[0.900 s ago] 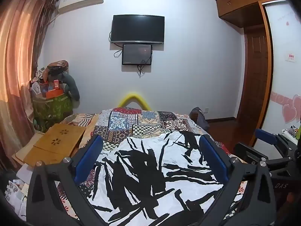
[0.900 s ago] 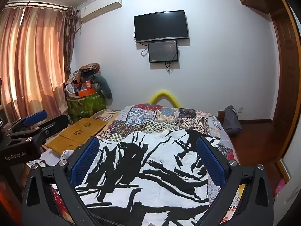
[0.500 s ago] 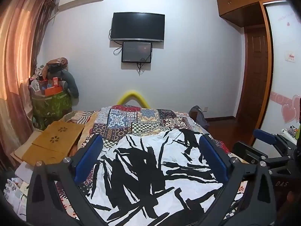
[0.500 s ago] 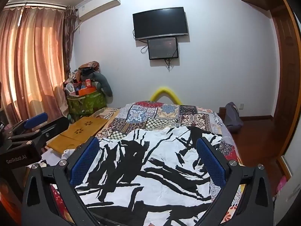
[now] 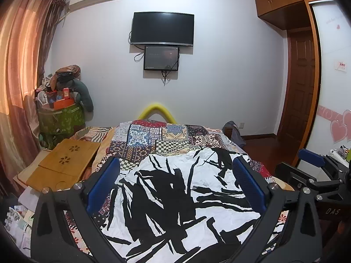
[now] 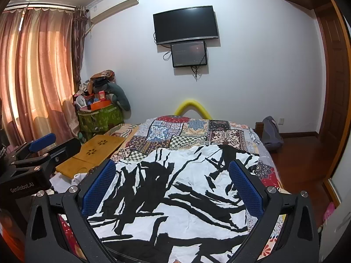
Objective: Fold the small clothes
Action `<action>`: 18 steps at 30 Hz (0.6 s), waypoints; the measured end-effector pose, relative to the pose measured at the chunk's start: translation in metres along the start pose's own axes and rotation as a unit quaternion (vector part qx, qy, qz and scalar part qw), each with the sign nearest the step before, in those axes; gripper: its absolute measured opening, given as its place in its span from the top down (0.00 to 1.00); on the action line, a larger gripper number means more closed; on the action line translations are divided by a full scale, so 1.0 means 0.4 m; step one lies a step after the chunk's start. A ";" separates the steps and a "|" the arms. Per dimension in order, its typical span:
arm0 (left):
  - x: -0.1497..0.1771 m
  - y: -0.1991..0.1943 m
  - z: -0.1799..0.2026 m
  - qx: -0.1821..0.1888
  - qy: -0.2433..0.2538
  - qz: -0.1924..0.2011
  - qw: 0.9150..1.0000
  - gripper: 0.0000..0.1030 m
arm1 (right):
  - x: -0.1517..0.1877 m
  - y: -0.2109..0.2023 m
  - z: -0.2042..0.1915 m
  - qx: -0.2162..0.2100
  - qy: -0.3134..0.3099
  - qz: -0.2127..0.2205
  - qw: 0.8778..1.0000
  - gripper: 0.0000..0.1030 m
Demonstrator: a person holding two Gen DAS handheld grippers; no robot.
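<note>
Between and beyond splayed jaws of left gripper (image 5: 175, 188), crumpled white cotton garment with black brushstroke print (image 5: 175, 197) is seen spread on patchwork quilt (image 5: 158, 138). Right gripper (image 6: 173, 188) likewise released, nothing grasped. Near hem corners best pinched; fabric smoothed first.

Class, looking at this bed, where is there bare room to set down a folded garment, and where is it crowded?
Free: the patchwork quilt beyond the black-and-white garment, toward the yellow headboard. Crowded: the bed's left side, with the wooden lap desk and the piled green basket.
</note>
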State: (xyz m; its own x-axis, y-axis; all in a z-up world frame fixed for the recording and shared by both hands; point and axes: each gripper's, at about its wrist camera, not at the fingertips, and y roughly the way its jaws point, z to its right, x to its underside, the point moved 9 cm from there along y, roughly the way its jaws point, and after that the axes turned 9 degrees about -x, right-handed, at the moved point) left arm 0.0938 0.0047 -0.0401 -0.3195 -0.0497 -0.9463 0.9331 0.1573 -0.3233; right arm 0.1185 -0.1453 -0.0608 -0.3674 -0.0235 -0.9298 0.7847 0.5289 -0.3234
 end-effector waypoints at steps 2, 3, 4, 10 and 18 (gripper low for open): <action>-0.001 0.000 0.000 -0.001 0.002 0.001 1.000 0.00 | -0.001 0.001 0.004 0.000 0.001 -0.001 1.000 0.01; -0.001 -0.001 0.000 -0.002 0.002 0.002 1.000 0.00 | 0.000 0.002 0.005 0.000 0.002 -0.001 1.000 0.01; -0.001 0.000 0.000 -0.002 0.002 0.002 1.000 0.00 | -0.003 0.000 0.006 0.000 0.003 -0.002 1.000 0.01; -0.001 -0.001 0.001 0.000 0.002 0.001 1.000 0.00 | -0.001 -0.003 0.012 0.002 0.007 -0.002 1.000 0.01; 0.002 0.003 0.004 0.003 0.002 0.000 1.000 0.00 | -0.006 -0.006 0.014 0.004 0.008 -0.002 1.000 0.00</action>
State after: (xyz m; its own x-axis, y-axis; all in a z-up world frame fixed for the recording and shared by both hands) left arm 0.0947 0.0035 -0.0413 -0.3207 -0.0453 -0.9461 0.9338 0.1519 -0.3238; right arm 0.1202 -0.1513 -0.0589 -0.3792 -0.0123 -0.9252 0.7871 0.5214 -0.3295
